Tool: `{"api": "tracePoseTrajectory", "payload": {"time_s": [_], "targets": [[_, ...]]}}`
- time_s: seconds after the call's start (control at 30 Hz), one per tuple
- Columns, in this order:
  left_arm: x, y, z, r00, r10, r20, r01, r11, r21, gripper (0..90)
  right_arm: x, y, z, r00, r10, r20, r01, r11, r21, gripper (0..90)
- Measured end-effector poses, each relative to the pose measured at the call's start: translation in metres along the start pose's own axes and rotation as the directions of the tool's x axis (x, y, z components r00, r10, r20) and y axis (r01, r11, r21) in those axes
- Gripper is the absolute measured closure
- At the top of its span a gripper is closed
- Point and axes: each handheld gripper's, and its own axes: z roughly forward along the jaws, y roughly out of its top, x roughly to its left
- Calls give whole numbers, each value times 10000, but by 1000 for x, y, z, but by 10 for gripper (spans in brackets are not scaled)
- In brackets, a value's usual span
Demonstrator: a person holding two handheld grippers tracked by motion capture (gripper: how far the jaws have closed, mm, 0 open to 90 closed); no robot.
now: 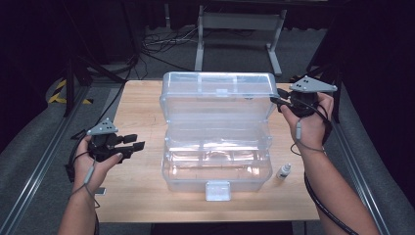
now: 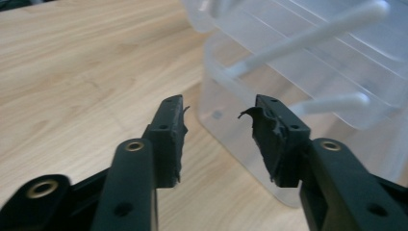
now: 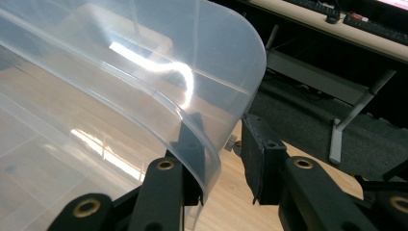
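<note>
Clear plastic storage box (image 1: 215,161) with hinged lid, sitting open at the middle of the light wooden table (image 1: 142,105), white latch tab at its near edge. Clear lid (image 1: 218,95) raised upright behind the base.

Right gripper (image 1: 278,101) up at the lid's right edge, jaws set 1 on each side of the curved rim (image 3: 211,144): left jaw seen through the plastic, right jaw outside it with a clear gap, so part open and straddling, no firm clamp visible.

Left gripper (image 1: 137,142) low over the table, just beside the box's left wall and apart from it; jaws roughly half open, nothing between them, worn pads (image 2: 173,134) aimed at the box's corner (image 2: 226,120).

Small clear dropper bottle (image 1: 283,171) with white cap, standing just beside the box's near right corner.
</note>
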Motion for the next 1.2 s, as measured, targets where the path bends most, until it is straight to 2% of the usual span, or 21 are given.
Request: {"api": "tracePoseTrajectory", "payload": {"time_s": [0.07, 0.1, 0.13, 0.17, 0.2, 0.23, 0.3, 0.43, 0.47, 0.53, 0.6, 0.67, 0.73, 0.8, 0.87, 0.97, 1.0, 1.1, 1.2], "targets": [[-3, -3, 1, 9999, 81, 66, -82, 9999, 108, 587, 0, 1, 1, 10000, 12, 1, -12, 10000, 40, 706], [-5, -4, 2, 9997, 115, 218, -118, 9998, 132, 607, -1, 2, 2, 10000, 50, 0, -50, 10000, 83, 707], [-9, -7, 3, 9980, 143, 623, -148, 9999, 65, 650, -2, 3, 3, 9999, 119, -29, -118, 9999, 122, 708], [-9, -7, 3, 9980, 143, 623, -148, 9999, 65, 675, -3, 3, 4, 9999, 160, -51, -159, 9998, 142, 709], [-15, -8, 3, 9922, 313, 1210, -312, 9995, -24, 699, -4, 4, 5, 9997, 225, -71, -224, 9996, 174, 710], [-15, -8, 3, 9922, 313, 1210, -312, 9995, -24, 725, -4, 4, 5, 9997, 225, -71, -224, 9996, 174, 710], [-23, -10, 4, 9858, 442, 1620, -432, 9990, -93, 743, -5, 5, 6, 9995, 280, -113, -277, 9994, 225, 710], [-37, -13, 10, 9692, 905, 2290, -928, 9957, -10, 800, -8, 8, 9, 9990, 406, -187, -400, 9986, 349, 712], [-41, -14, 13, 9626, 1010, 2515, -1049, 9945, 22, 804, -9, 8, 10, 9988, 448, -186, -441, 9983, 378, 712], [-43, -16, 18, 9455, 1097, 3066, -1207, 9925, 172, 802, -11, 9, 12, 9984, 529, -222, -519, 9978, 419, 713], [-45, -17, 23, 9420, 1081, 3179, -1236, 9919, 289, 803, -12, 10, 14, 9979, 597, -254, -585, 9973, 444, 713], [-46, -19, 26, 9358, 1084, 3354, -1275, 9912, 352, 802, -13, 10, 15, 9974, 659, -292, -645, 9968, 475, 714], [-49, -18, 28, 9268, 1141, 3577, -1341, 9905, 317, 800, -15, 11, 17, 9966, 749, -341, -731, 9960, 512, 715], [-51, -18, 31, 9208, 1250, 3695, -1479, 9884, 344, 795, -16, 12, 18, 9959, 817, -377, -797, 9954, 524, 716], [-53, -18, 35, 9257, 1292, 3555, -1553, 9868, 458, 793, -17, 12, 20, 9952, 897, -400, -874, 9947, 548, 717], [-55, -17, 38, 9245, 1359, 3562, -1644, 9851, 507, 801, -19, 13, 23, 9938, 1035, -406, -1014, 9936, 506, 718], [-54, -17, 40, 9215, 1339, 3646, -1643, 9850, 535, 807, -19, 13, 24, 9935, 1061, -404, -1040, 9933, 493, 719], [-53, -18, 42, 9203, 1264, 3703, -1557, 9865, 501, 825, -20, 13, 26, 9929, 1115, -407, -1096, 9929, 453, 720], [-54, -18, 42, 9219, 1332, 3637, -1632, 9852, 527, 842, -21, 13, 27, 9926, 1155, -367, -1140, 9926, 417, 723]]}}
